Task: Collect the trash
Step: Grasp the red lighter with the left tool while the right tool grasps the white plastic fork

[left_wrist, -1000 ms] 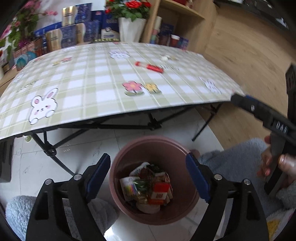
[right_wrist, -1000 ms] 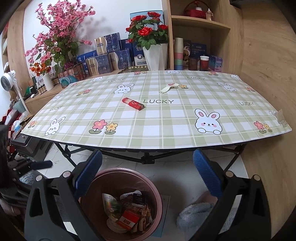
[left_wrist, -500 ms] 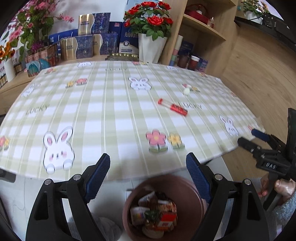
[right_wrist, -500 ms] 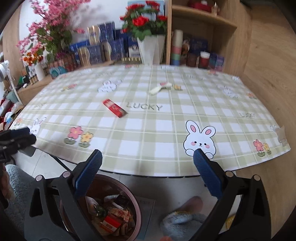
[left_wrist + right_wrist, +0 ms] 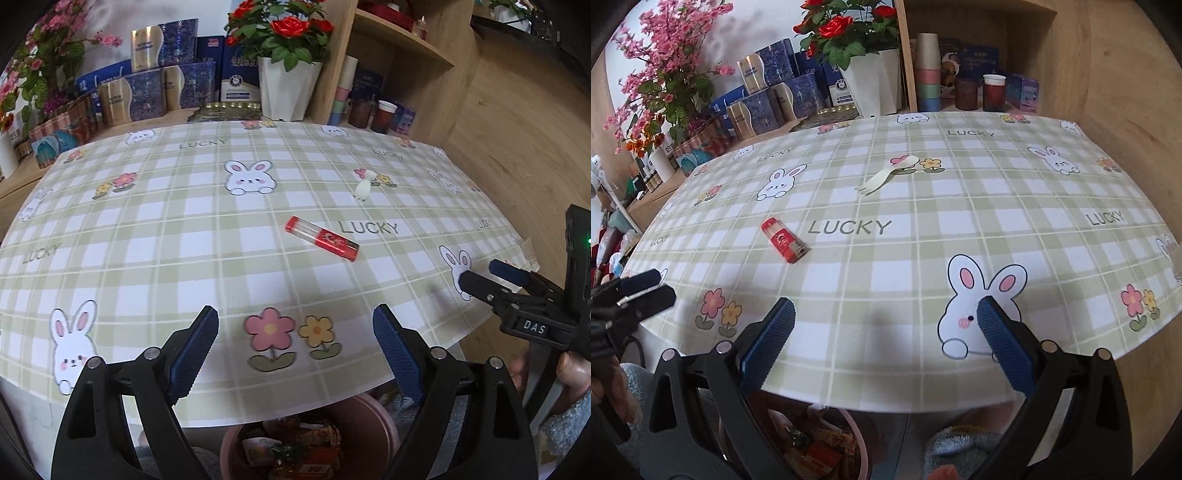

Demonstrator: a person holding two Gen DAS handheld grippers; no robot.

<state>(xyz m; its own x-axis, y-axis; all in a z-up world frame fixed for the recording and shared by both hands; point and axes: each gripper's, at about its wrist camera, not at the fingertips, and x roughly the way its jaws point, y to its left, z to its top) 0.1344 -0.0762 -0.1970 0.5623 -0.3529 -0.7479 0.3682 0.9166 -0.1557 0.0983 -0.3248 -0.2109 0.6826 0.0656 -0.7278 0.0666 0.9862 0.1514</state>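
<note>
Nearest, below the table edge, stands one pink bin point(image 5: 373, 417) already holding wrappers; it lies directly beneath both tools. The left gripper point(image 5: 291, 354) and the right gripper point(image 5: 886, 343) each hang over the near border of the checked tablecloth point(image 5: 147, 236), jaws spread wide and nothing between them.

Step in hand, by judgement: the reach toward the next piece of trash, no grasp begun.

Farther in, near the cloth's middle, lies one red tube-shaped package point(image 5: 321, 238), flat and slanted, beside the word LUCKY. Beyond it, well apart, lies one pale plastic fork point(image 5: 886, 180).

Count: two items left on the table, two grippers, one bin.

The next move calls for one gripper to advance over the red package, straddle its narrow width and close.
</note>
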